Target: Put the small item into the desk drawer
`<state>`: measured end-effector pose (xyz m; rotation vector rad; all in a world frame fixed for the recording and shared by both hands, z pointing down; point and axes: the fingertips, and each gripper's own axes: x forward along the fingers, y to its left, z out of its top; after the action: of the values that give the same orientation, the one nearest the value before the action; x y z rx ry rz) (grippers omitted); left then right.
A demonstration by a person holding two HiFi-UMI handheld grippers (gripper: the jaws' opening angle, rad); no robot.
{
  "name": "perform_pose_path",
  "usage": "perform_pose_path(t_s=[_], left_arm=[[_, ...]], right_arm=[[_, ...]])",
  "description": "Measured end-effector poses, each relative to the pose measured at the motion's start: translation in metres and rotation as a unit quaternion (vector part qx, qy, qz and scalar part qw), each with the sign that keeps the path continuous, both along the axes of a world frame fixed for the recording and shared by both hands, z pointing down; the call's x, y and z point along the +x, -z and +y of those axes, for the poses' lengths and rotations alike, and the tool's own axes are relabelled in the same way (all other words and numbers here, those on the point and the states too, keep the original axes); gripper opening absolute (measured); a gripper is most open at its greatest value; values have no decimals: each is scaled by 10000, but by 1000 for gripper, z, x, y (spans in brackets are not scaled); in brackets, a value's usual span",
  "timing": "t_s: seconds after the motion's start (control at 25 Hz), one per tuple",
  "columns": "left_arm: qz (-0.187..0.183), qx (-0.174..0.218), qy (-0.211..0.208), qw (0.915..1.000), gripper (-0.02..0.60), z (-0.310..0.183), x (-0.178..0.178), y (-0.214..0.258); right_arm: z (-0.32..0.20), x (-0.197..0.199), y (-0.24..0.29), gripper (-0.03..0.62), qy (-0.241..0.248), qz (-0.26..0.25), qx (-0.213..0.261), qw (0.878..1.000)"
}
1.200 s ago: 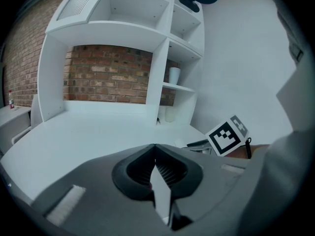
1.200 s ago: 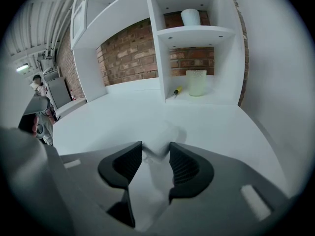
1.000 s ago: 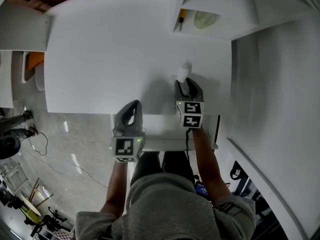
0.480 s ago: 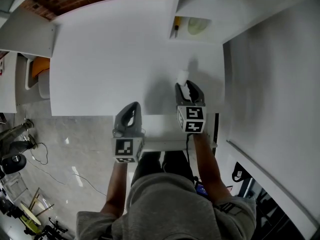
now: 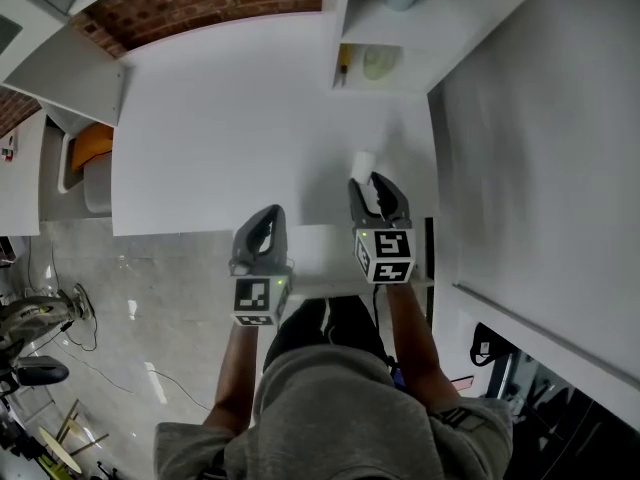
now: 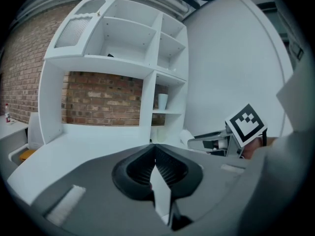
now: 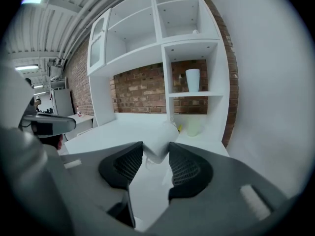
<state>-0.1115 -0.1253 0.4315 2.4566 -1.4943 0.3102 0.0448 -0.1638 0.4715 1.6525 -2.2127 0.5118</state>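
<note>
My right gripper (image 5: 368,181) is shut on a small white item (image 5: 362,163) and holds it above the white desk (image 5: 220,138), near the desk's front right. In the right gripper view both pads press on the small white item (image 7: 158,140) between the jaws of my right gripper (image 7: 156,147). My left gripper (image 5: 264,211) hovers at the desk's front edge, jaws shut and empty; its tips meet in the left gripper view (image 6: 153,147). A white drawer (image 5: 325,268) stands pulled out below the front edge, between and under the two grippers.
A white shelf unit (image 5: 400,38) stands at the desk's back right, with a pale bowl (image 5: 378,61), a yellow pen (image 5: 343,63) and a white cup (image 7: 192,80). A white wall (image 5: 530,148) bounds the right side. A brick wall (image 6: 103,98) runs behind.
Both grippers have risen, the right one more, carrying the white item up off the desk. The left gripper stays shut and empty.
</note>
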Motion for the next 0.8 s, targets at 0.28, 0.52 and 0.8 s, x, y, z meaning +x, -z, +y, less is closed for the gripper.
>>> perform_pose_path(t_s=[0.28,0.52,0.8], left_arm=[[102,239,-95,9996,12,31,-5,23],[97,269,-45,9996,12,55,-19,29],[72,249,21,9997,12,71,-26,32]], right_arm=[[46,-12,34,172,0,14,245,9997],[82,-25,57,172,54,-41,388,9992],[104,-36,78,172,233,-29,548,9982]])
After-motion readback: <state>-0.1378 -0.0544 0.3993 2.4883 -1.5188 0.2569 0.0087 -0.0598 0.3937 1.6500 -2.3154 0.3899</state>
